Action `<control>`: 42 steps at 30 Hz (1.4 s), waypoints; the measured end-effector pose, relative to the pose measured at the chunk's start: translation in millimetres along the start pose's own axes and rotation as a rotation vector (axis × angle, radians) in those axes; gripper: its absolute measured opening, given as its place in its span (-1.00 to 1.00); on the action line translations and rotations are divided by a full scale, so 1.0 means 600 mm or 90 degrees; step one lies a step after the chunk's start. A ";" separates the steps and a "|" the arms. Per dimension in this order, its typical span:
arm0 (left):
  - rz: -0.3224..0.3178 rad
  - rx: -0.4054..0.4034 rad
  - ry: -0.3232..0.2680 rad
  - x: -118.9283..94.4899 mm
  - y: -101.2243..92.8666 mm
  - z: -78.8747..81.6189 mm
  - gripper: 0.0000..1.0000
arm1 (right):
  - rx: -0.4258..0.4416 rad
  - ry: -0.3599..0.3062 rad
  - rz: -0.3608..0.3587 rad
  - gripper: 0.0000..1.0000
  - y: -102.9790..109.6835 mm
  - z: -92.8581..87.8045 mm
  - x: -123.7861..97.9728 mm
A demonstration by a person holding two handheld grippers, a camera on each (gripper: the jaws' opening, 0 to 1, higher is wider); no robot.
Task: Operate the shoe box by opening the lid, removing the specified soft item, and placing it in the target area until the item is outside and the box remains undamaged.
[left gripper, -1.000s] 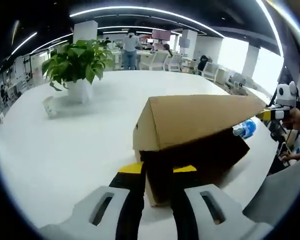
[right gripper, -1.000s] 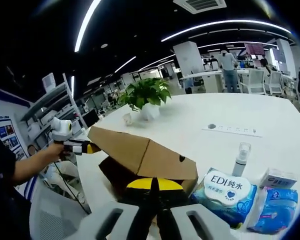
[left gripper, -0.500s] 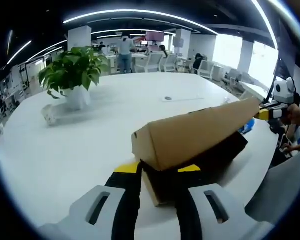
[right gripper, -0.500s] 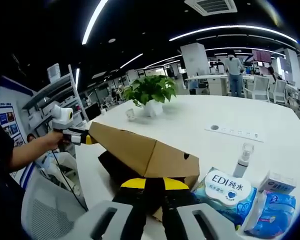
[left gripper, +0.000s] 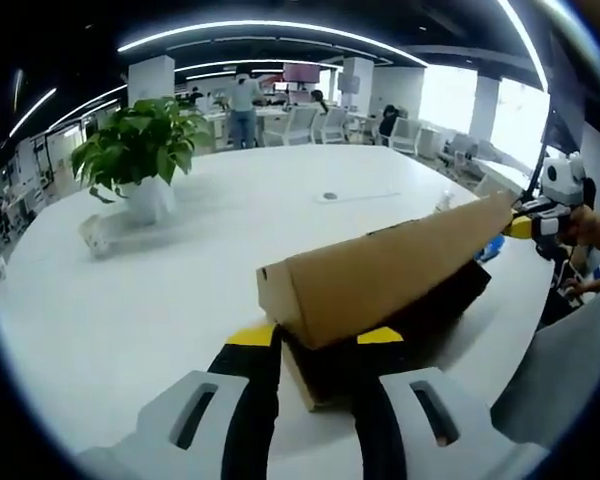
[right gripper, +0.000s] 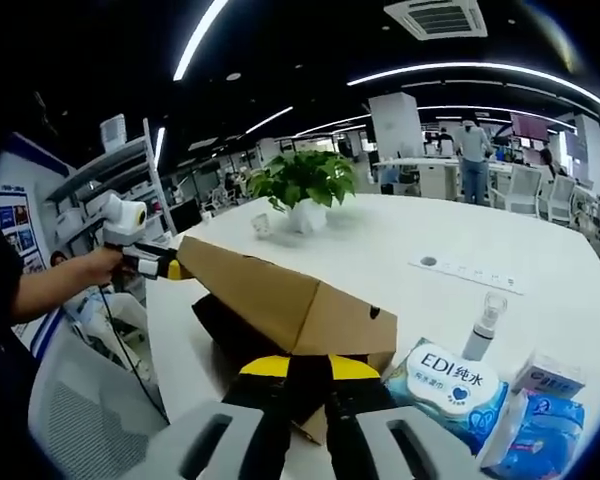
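Note:
A brown cardboard shoe box lid [left gripper: 380, 275] hangs tilted above the dark shoe box [left gripper: 435, 305] on the white table. My left gripper [left gripper: 317, 345] is shut on the lid's near end, its yellow-tipped fingers on either side. At the far end, my right gripper [left gripper: 525, 225] holds the lid. In the right gripper view the lid [right gripper: 280, 295] slopes over the box [right gripper: 225, 330]. There, my right gripper [right gripper: 310, 370] is shut on the lid's end and my left gripper [right gripper: 165, 268] holds the opposite tip. The box's inside is hidden.
A potted plant [left gripper: 140, 150] stands at the back of the table [left gripper: 210, 260], with a tipped cup [left gripper: 95, 230] beside it. Near my right gripper lie a wet wipes pack [right gripper: 450, 385], a spray bottle [right gripper: 480, 330], a small white box [right gripper: 550, 378] and blue packs [right gripper: 540, 425]. A grey chair [right gripper: 70, 420] stands by the table edge.
The lid has risen and tilted further off the box, so its top face shows more edge-on. Both grippers stay on its ends.

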State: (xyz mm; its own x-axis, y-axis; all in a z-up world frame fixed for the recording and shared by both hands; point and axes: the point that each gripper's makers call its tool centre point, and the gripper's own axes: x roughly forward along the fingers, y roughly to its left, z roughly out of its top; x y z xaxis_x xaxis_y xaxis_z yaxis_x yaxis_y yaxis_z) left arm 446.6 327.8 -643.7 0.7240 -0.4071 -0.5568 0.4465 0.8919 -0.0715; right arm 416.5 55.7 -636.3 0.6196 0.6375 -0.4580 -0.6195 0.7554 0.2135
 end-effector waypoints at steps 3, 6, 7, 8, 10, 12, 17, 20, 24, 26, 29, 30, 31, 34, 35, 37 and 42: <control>-0.004 0.003 0.003 0.000 -0.002 -0.003 -0.47 | -0.011 0.002 -0.004 -0.85 -0.001 -0.003 0.001; -0.008 0.011 0.006 0.000 -0.005 -0.006 -0.46 | -0.018 0.004 -0.006 -0.82 -0.001 -0.006 0.003; -0.008 0.013 0.007 0.000 -0.006 -0.007 -0.45 | -0.019 0.004 -0.007 -0.81 -0.001 -0.006 0.003; -0.009 0.014 0.008 0.000 -0.007 -0.009 -0.45 | -0.020 0.004 -0.008 -0.81 -0.001 -0.007 0.004; -0.012 0.015 0.010 0.001 -0.008 -0.011 -0.44 | -0.019 0.007 -0.008 -0.78 -0.001 -0.009 0.006; -0.014 0.016 0.012 0.001 -0.008 -0.014 -0.44 | -0.023 0.007 -0.010 -0.76 -0.001 -0.010 0.007; -0.018 0.014 0.017 0.003 -0.010 -0.021 -0.44 | -0.028 0.011 -0.015 -0.76 -0.002 -0.015 0.009; -0.020 0.014 0.022 0.006 -0.011 -0.026 -0.44 | -0.025 0.014 -0.016 -0.76 -0.002 -0.019 0.010; -0.022 0.013 0.028 0.009 -0.014 -0.032 -0.44 | -0.025 0.018 -0.020 -0.75 -0.003 -0.023 0.012; -0.024 0.013 0.030 0.009 -0.015 -0.034 -0.45 | -0.032 0.022 -0.024 -0.76 -0.004 -0.025 0.012; -0.025 0.013 0.033 0.010 -0.015 -0.038 -0.45 | -0.032 0.024 -0.024 -0.74 -0.003 -0.027 0.014; -0.025 0.012 0.033 0.010 -0.016 -0.038 -0.45 | -0.033 0.025 -0.025 -0.74 -0.002 -0.027 0.014; -0.025 0.012 0.035 0.010 -0.016 -0.039 -0.45 | -0.037 0.026 -0.027 -0.74 -0.002 -0.028 0.014; -0.026 0.013 0.036 0.010 -0.016 -0.040 -0.45 | -0.056 0.029 -0.030 -0.72 -0.001 -0.030 0.015; -0.027 0.013 0.036 0.010 -0.016 -0.041 -0.45 | -0.063 0.030 -0.031 -0.72 0.000 -0.031 0.016; -0.028 0.013 0.038 0.010 -0.017 -0.043 -0.45 | -0.071 0.033 -0.032 -0.71 0.000 -0.032 0.016; -0.029 0.014 0.041 0.012 -0.017 -0.046 -0.45 | -0.085 0.038 -0.035 -0.71 -0.002 -0.035 0.016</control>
State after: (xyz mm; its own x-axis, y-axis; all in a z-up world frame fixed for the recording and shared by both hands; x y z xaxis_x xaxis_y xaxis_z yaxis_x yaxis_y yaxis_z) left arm 432.3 321.2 -669.9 0.6672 -0.4333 -0.6059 0.4908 0.8676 -0.0800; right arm 413.0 58.0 -659.3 0.6267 0.5829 -0.5171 -0.6467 0.7593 0.0722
